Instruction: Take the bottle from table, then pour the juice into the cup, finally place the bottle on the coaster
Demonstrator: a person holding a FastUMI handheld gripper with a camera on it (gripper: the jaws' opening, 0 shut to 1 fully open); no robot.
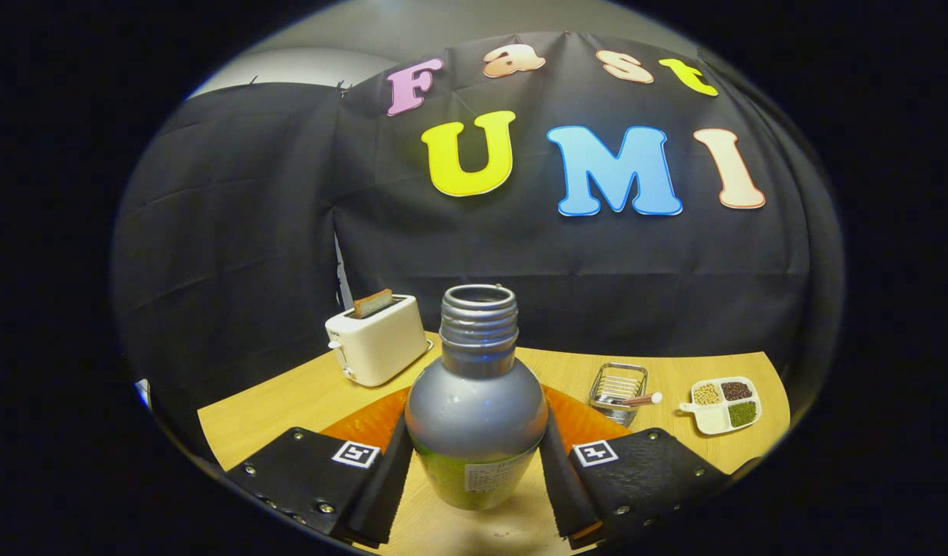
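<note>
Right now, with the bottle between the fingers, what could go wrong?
1. The bottle has no cap, so tilting it early could spill juice on the table.
2. The gripper presses its smooth round body low down; the bottle may slip or tip.
3. The orange coaster lies close behind the bottle and might get pushed.

We find the gripper closed against the bottle on both sides, filling the gap. Beyond it lies the orange coaster. A toaster blocks the far left; a metal basket and divided dish occupy the right. Bare table separates them.
</note>
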